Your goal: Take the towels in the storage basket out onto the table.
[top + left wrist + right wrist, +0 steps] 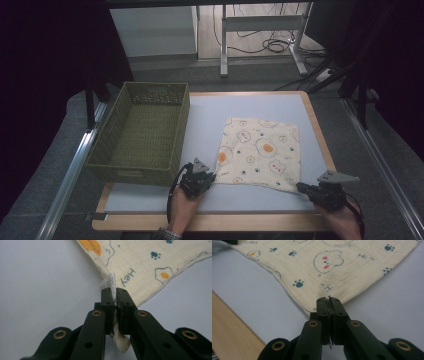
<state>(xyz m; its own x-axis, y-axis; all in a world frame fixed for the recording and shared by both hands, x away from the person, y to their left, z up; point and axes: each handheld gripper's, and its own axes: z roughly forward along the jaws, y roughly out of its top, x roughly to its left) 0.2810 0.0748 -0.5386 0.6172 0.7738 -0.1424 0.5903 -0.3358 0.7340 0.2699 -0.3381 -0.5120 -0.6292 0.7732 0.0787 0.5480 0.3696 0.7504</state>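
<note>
Lower centre of the high view: left gripper (208, 178) clamped tight on the printed cloth (261, 151) at its near-left corner, beside the white tag (110, 283). Lower right, right gripper (301, 187) pinched closed on the near-right corner. Cloth lies flat mid-frame on the table (210, 112), right of the green basket (142, 132).

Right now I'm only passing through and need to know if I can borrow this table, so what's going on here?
A person is working a printed cream cloth with a hand-held gripper in each hand. The left gripper is shut on the cloth's near left corner, by its white label. The right gripper is shut on the near right corner. The cloth lies spread flat on the table, and a green woven basket sits empty to its left. It looks like the start of a fold or a lift.
</note>
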